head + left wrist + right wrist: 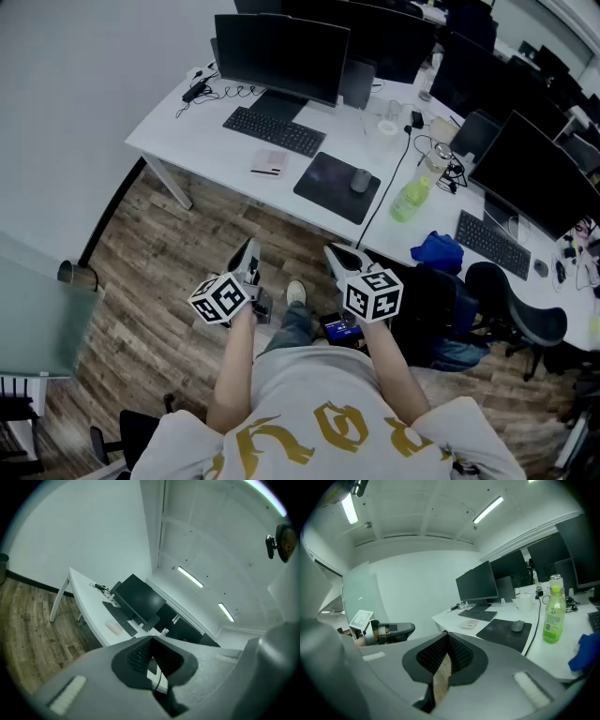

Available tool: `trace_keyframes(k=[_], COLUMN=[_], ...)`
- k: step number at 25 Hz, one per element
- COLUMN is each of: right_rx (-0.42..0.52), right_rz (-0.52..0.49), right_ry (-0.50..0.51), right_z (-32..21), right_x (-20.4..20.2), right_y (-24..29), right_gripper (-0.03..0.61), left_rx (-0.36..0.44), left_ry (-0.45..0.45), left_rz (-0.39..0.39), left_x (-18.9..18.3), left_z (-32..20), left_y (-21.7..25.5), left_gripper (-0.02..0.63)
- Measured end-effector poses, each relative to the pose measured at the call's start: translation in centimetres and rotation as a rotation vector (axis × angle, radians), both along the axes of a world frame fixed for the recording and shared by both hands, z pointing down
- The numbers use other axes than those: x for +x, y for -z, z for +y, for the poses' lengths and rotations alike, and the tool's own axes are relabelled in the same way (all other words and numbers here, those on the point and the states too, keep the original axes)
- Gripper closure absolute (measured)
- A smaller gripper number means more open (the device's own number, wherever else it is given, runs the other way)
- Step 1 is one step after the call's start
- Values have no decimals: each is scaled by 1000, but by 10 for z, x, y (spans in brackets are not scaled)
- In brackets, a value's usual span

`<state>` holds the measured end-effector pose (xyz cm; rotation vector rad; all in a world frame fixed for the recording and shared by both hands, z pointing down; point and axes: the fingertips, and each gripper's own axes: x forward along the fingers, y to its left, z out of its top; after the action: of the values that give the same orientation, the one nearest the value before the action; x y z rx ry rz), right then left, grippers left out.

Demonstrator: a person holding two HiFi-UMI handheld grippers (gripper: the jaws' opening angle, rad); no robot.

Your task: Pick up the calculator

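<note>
Head view: both grippers over the floor, well short of the desk [178, 133].
Left gripper [249, 252] and right gripper [336, 254] jaws pressed together, empty. Calculator [269, 163] lies on desk, just nearside of keyboard [274, 130].
</note>
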<state>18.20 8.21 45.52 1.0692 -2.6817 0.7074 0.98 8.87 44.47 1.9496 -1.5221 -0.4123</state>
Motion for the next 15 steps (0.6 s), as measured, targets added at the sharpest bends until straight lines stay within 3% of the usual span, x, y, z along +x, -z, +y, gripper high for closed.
trace_keyframes(k=[5, 10, 11, 12, 15], right_rx=[4, 38, 47, 57, 75], right_rz=[13, 40, 45, 52, 54], right_ry=[3, -1, 3, 6, 4], right_z=[8, 14, 14, 14, 13], right_x=[-2, -4, -4, -5, -8], right_y=[2, 7, 9, 10, 10], right_gripper=[554, 551, 534, 512, 479], left_rx=[0, 15, 22, 24, 24], left_ry=[1, -4, -11, -21, -38], left_rz=[-7, -121, -147, -165, -188], left_x=[-1, -2, 0, 2, 4], left_z=[9, 18, 19, 20, 22], left_y=[3, 10, 13, 14, 16], left_gripper=[611, 609, 595, 526, 496])
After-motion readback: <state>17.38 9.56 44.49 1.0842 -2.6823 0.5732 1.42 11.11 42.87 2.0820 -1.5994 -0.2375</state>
